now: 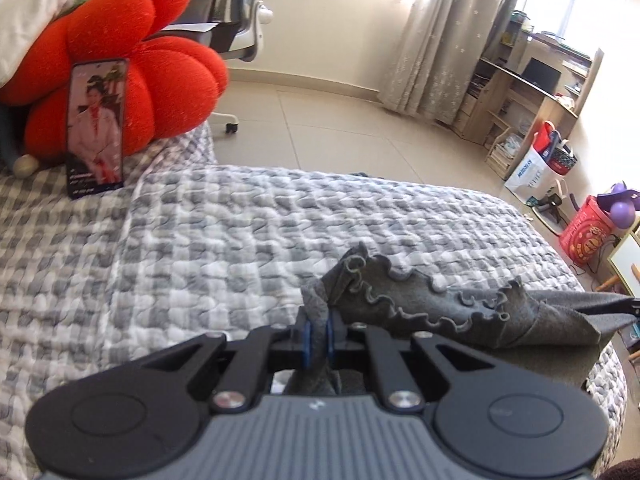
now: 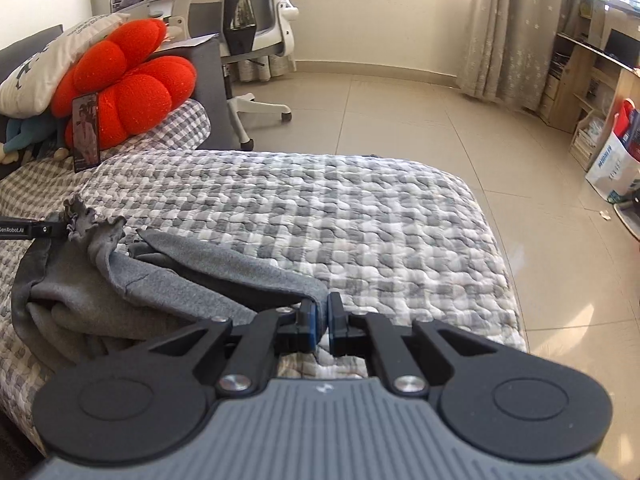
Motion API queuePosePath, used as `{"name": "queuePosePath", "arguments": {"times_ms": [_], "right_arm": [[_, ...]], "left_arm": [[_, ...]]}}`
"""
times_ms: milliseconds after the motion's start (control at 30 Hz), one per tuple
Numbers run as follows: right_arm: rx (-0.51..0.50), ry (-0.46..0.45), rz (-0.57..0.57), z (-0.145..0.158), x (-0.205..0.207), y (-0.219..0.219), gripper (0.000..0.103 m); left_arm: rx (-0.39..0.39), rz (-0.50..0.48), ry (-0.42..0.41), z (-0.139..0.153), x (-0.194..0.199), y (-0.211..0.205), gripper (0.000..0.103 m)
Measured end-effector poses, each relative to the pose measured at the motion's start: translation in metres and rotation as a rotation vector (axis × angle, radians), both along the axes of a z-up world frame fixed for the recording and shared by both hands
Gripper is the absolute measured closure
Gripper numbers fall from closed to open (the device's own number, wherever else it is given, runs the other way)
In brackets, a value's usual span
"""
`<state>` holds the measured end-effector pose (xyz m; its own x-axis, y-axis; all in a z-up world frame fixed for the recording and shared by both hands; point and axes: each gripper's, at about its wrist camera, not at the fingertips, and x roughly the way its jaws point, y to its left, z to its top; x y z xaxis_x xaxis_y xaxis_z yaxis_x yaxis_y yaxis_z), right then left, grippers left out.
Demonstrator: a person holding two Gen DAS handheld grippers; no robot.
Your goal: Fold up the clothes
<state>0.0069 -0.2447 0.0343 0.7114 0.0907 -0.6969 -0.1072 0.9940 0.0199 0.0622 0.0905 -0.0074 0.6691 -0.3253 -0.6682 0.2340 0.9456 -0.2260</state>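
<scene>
Pinching a grey garment (image 1: 448,304) at both ends, L gripper (image 1: 318,340) clamps the frilly hem and R gripper (image 2: 324,322) nips the plain edge, jaws nearly shut w/ cloth between. Garment hangs between them, sagging onto the checked quilt (image 2: 360,216), bunched below the R side. Looks like mid-fold or a shake-out; can't tell which. Either way both grips need to hold, cloth kept taut and level.
</scene>
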Motion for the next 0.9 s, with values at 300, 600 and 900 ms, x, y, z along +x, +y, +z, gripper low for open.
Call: {"name": "queuePosePath", "arguments": {"times_ms": [300,600,900], "right_arm": [[0.056,0.04,-0.126,-0.01,-0.024,-0.033,0.098],[0.2,0.18,-0.169,-0.05,-0.015,-0.049,0.097],[0.245,0.22,-0.157,-0.054,-0.015,-0.056,0.074]], "left_arm": [[-0.034,-0.125,-0.007,-0.002,0.017,-0.041,0.096],[-0.007,-0.144,0.039,-0.018,0.017,-0.057,0.095],[0.02,-0.137,0.068,-0.02,0.008,-0.049,0.091]]}}
